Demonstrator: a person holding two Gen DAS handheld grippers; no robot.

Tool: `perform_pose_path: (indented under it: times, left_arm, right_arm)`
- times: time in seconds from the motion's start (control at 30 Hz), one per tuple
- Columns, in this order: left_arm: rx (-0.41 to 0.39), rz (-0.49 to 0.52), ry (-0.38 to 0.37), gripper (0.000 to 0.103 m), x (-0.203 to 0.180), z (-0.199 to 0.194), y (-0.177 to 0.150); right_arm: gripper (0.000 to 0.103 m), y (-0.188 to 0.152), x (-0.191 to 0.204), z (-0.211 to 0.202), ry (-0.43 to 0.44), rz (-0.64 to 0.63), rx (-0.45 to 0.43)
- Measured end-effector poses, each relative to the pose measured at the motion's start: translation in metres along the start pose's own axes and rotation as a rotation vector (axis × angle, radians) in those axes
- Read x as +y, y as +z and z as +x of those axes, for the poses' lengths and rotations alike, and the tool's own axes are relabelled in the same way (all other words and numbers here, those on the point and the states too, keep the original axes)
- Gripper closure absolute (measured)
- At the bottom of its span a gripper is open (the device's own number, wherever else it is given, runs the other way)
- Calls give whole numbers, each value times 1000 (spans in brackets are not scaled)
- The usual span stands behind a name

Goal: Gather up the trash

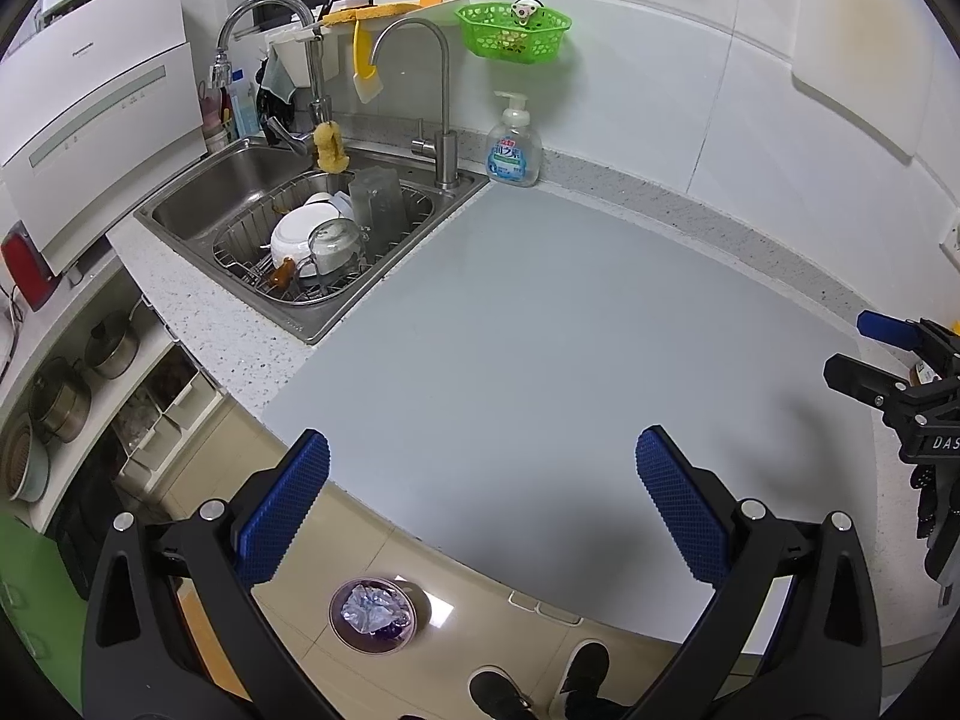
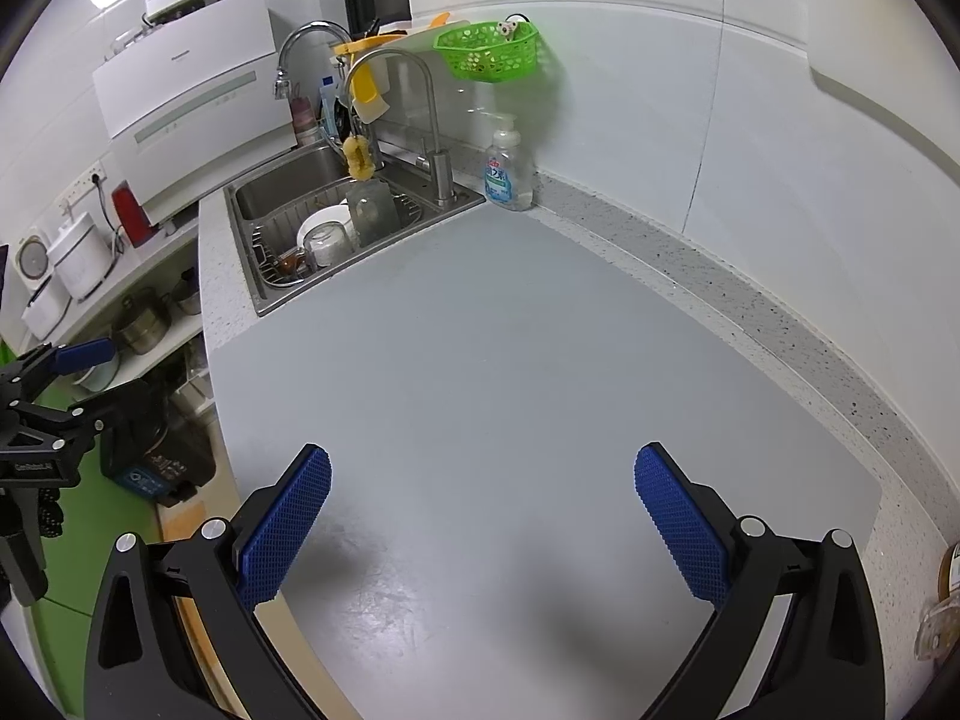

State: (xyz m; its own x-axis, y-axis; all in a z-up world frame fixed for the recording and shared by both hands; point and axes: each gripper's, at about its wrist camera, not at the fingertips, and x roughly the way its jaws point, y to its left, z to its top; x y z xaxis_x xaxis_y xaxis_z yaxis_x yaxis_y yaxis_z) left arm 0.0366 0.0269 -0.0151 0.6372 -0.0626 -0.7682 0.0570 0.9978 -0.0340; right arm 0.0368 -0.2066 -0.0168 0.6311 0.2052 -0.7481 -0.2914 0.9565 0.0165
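A kitchen corner seen from two hand-held grippers, both hovering above a grey mat (image 1: 540, 330) that covers most of a speckled stone counter (image 1: 198, 312). The left gripper (image 1: 480, 504) has its blue-padded fingers (image 1: 288, 504) spread wide apart with nothing between them; it hangs over the front edge of the counter. The right gripper (image 2: 483, 522) is likewise spread wide and holds nothing, positioned over the mat. Each gripper appears at the edge of the other's view. On the tiled floor below the counter edge, between the left gripper's fingers in its view, stands a small round bin (image 1: 373, 615) with crumpled clear plastic and something dark purple inside. Beside it are the person's dark shoes (image 1: 540, 684). At the back left of the counter is a steel sink (image 1: 204, 204) holding a wire rack (image 1: 240, 246) with a white bowl (image 1: 291, 240), a glass jar and a clear container. Two curved taps rise behind the sink, and a yellow sponge brush (image 1: 330, 147) hangs from one. A pump bottle of hand soap (image 1: 513, 144) stands in the corner just beside the sink. A green plastic basket (image 1: 513, 30) hangs on the white wall above it. A white appliance (image 1: 96, 120) sits left of the sink, and pots (image 1: 84, 378) rest on open shelves below.
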Motion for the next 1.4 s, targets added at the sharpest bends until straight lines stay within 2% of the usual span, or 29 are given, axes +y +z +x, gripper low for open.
perform_pose_path:
  times: [0.83,1.0,1.2,1.4]
  left_arm:
    - [11,-50,-35,3,0,4,5]
    - [34,-47,5,3,-1,8,6]
    - [54,-75,-55,3,-1,11,7]
    - [34,-41,2,3,-7,8,6]
  right_arm:
    - [6,-2,0,3,8,-3,2]
    - [6,-3,0,2,9,-3,4]
    - [6,-4,0,0,8,-4,0]
    - [6,-2,-2,0,9,-5,-3]
